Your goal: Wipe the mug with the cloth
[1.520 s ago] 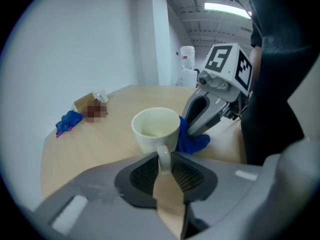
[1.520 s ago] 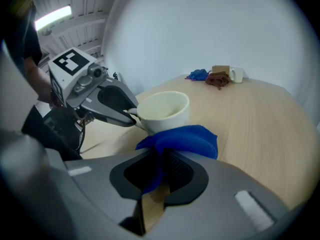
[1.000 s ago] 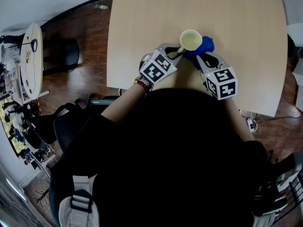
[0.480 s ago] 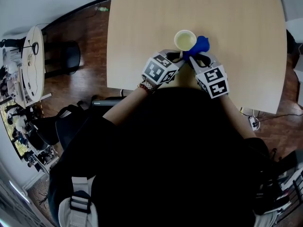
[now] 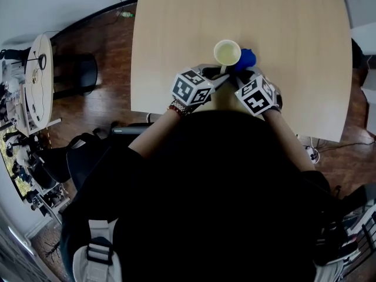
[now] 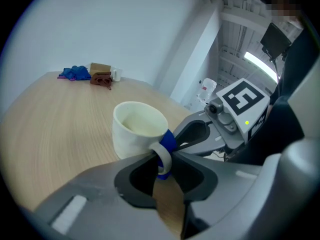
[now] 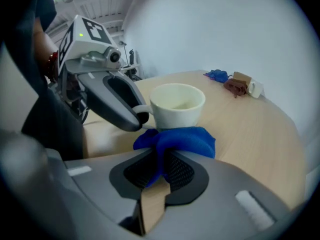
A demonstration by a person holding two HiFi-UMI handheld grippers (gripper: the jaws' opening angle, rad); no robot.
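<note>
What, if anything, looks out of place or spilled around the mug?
Nothing stands out. The mug stands upright on the table, its handle between the left tongs, whose jaws are opening; the right tongs pinch the blue cloth beside it.

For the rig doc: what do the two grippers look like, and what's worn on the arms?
Both the left gripper and right gripper are grey moulded shells with black textured pads; each carries a white cube of black square markers. Black short-sleeved top; beaded bracelet on the left wrist.
</note>
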